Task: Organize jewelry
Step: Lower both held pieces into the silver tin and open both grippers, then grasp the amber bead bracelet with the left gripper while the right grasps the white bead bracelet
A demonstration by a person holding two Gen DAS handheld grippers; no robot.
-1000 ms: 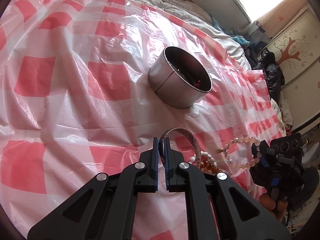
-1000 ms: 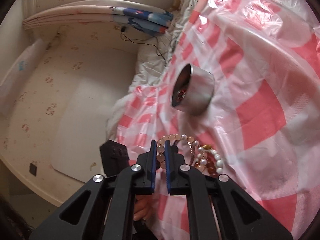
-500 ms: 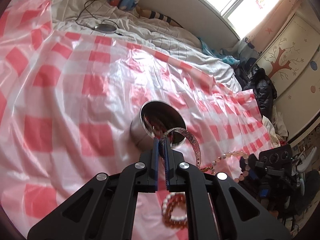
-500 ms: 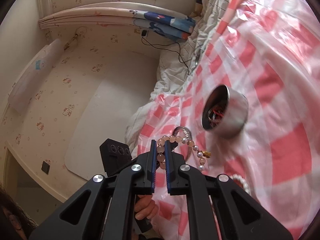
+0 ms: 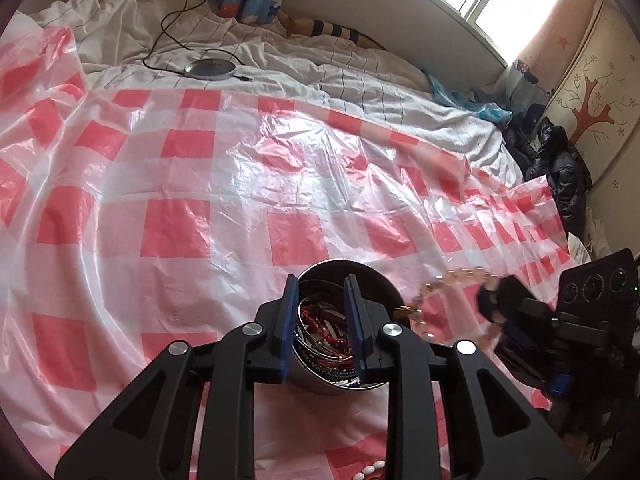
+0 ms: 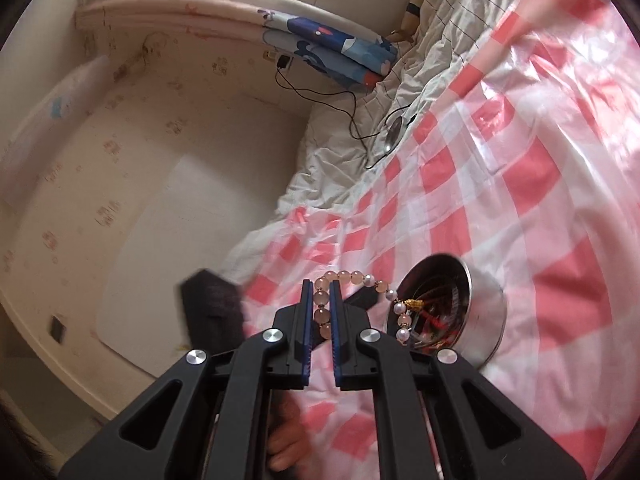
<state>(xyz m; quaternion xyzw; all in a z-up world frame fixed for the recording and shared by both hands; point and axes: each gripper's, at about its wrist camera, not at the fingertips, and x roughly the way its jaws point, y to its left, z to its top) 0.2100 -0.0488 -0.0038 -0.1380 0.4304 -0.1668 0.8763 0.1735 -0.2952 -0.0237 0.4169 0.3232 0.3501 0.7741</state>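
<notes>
A: Where is the round metal tin (image 5: 320, 376)?

B: It sits on the red-and-white checked plastic sheet (image 5: 180, 184) spread over the bed, right under the left tongs (image 5: 322, 312). Through their gap you look straight into it: metal bangles (image 5: 320, 350) and red cords (image 5: 324, 320) piled inside.

A: And the left tongs themselves?

B: Partly apart, their jaws having just been opening, with nothing between the blue pads; they hang over the tin's mouth.

A: The right tongs (image 6: 321, 304)?

B: Narrow, pinching a bracelet of pale pink beads and small pearls (image 6: 352, 278). The loop arcs from the pads toward the tin, a gold charm (image 6: 412, 304) dangling in front of its rim. In the left view that bracelet is just right of the tin, blurred.

A: Anything else near the tin?

B: A few white beads (image 5: 372, 469) on the sheet, below the tin at the frame's lower edge. Far beyond the tin, on the white bedding, lies a round grey disc (image 5: 211, 68) with a black cable (image 5: 176, 12).
</notes>
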